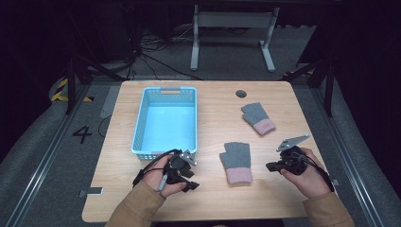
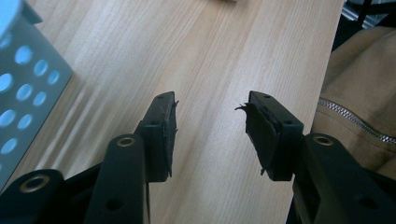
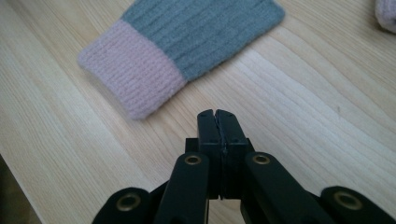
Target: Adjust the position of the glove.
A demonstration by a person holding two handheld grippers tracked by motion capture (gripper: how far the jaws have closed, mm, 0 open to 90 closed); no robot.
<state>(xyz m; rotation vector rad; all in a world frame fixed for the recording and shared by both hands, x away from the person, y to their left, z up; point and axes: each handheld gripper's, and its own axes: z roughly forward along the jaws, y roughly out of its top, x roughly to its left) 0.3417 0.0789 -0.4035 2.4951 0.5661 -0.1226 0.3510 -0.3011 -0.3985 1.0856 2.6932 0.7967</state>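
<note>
Two grey knitted gloves with pink cuffs lie on the wooden table [image 1: 213, 118]. The near glove [image 1: 236, 161] [image 3: 187, 51] lies flat in the front middle, cuff toward me. The far glove [image 1: 258, 118] lies at the back right. A light blue plastic basket [image 1: 165, 120] [image 2: 18, 88] stands empty at the left. My left gripper [image 1: 191, 179] [image 2: 208, 128] hovers just in front of the basket, jaws apart over bare wood, nothing between them. My right gripper [image 1: 269, 166] [image 3: 217, 116] points left toward the near glove's cuff, a short way off, jaws pressed together and empty.
A round cable hole [image 1: 241, 93] sits in the table's back edge. A tan jacket sleeve with a zipper [image 2: 359, 93] hangs beyond the table's front edge. A white table frame [image 1: 231, 38] stands on the floor behind, with cables beside it.
</note>
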